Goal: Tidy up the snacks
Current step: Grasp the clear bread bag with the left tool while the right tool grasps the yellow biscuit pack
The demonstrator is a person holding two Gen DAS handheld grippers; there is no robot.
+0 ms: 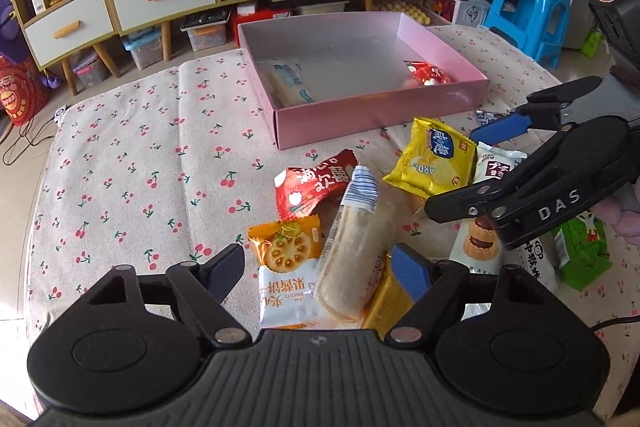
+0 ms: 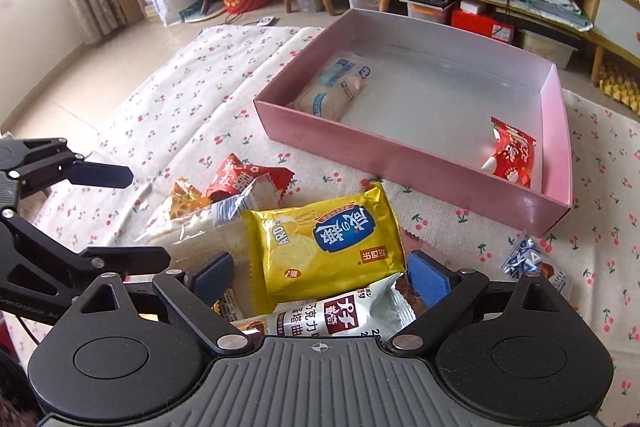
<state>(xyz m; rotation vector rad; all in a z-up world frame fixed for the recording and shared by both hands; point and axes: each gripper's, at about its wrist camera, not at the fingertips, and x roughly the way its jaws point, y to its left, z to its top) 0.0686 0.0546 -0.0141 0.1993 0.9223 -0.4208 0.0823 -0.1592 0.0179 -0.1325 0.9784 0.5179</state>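
- On the cherry-print cloth (image 1: 132, 131), a loose heap of wrapped snacks lies in front of one shallow pink cardboard box (image 1: 380, 123).
- Inside that box I count two packets: one pale blue-and-white clear-wrapped bread roll (image 2: 336, 87) at one side, one small red sweet packet (image 2: 510, 157) in the opposite corner.
- My left gripper (image 1: 320, 273) points down over the heap, its fingers apart. One orange-and-white biscuit packet (image 1: 286, 267) and one long clear-wrapped bread stick with a blue-striped end (image 1: 356, 243) lie between them. I cannot tell whether the pads touch either one.
- Just beyond those sits one crumpled red packet with white lettering (image 1: 312, 187).
- My right gripper (image 2: 320, 275) also tilts down, its fingers spread wide. One yellow crisp packet with a blue oval label (image 2: 324, 247) lies between them, untouched as far as I can see, with one white chocolate-tart packet (image 2: 340, 315) lying just nearer to me.
- Off to the right of the heap lies one small blue-and-white patterned packet (image 2: 524, 255), and in the left view one green packet (image 1: 580, 251) rests at the cloth's edge.
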